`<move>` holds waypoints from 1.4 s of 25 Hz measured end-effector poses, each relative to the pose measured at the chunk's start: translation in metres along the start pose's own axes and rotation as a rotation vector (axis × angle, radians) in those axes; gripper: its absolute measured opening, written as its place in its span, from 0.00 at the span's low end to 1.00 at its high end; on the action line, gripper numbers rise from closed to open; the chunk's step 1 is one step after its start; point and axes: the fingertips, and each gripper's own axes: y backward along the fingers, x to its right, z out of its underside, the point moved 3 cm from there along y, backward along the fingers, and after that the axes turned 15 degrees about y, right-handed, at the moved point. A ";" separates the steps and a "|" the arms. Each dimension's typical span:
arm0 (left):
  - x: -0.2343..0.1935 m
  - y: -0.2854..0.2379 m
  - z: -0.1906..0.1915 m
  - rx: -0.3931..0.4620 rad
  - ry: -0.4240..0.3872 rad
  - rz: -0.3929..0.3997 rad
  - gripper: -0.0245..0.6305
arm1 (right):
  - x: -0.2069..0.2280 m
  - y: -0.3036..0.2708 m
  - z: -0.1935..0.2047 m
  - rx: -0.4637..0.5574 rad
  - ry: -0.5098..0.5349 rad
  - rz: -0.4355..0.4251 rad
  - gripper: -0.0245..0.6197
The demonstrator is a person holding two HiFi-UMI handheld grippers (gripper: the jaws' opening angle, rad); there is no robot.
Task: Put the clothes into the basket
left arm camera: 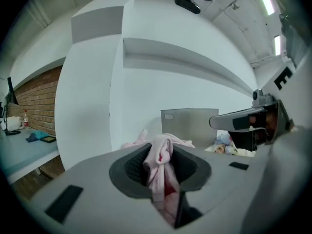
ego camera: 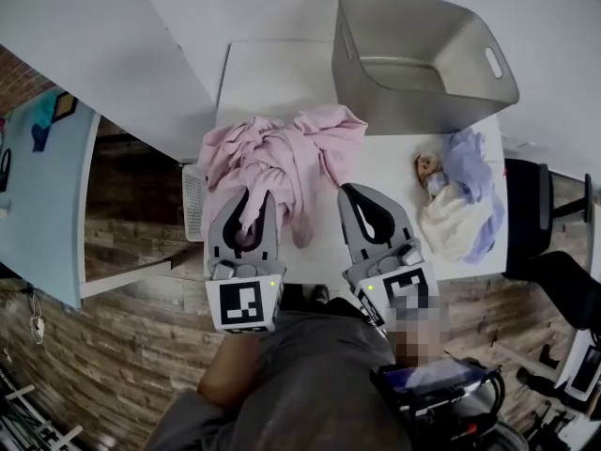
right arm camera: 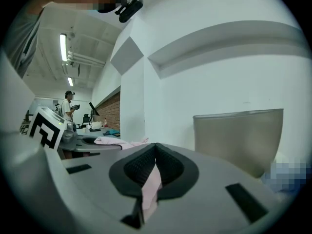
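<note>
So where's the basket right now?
In the head view the grey basket sits at the far edge of the table, right of centre, just beyond the pink garment and the blue-and-cream clothes.

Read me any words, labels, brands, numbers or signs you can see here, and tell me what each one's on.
None can be read.
Black-and-white square marker on the left tool: a pattern, no text.
Matching square marker on the right tool: a pattern, no text.
Dark device screen at the head view's bottom: too blurred to read.
</note>
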 end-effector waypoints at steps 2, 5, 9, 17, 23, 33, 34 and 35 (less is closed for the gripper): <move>0.006 0.001 -0.015 0.029 -0.018 0.011 0.19 | 0.006 0.006 -0.003 0.005 -0.005 0.017 0.05; 0.017 0.009 -0.034 0.056 -0.024 0.015 0.19 | 0.011 0.016 -0.012 0.018 -0.006 0.029 0.05; 0.033 0.023 -0.059 0.089 -0.033 0.029 0.19 | 0.011 0.029 -0.031 0.056 0.009 0.038 0.05; 0.073 0.047 -0.118 0.209 -0.067 0.078 0.18 | 0.018 0.057 -0.065 0.140 0.031 0.051 0.05; 0.099 0.062 -0.161 0.289 -0.084 0.112 0.18 | 0.028 0.081 -0.084 0.191 0.026 0.088 0.05; 0.131 0.055 -0.222 0.412 -0.112 0.165 0.19 | 0.058 0.106 -0.095 0.227 0.038 0.164 0.05; 0.134 0.054 -0.225 0.421 -0.116 0.171 0.19 | 0.060 0.108 -0.094 0.228 0.040 0.171 0.05; 0.138 0.050 -0.228 0.427 -0.119 0.178 0.19 | 0.063 0.109 -0.094 0.225 0.041 0.181 0.05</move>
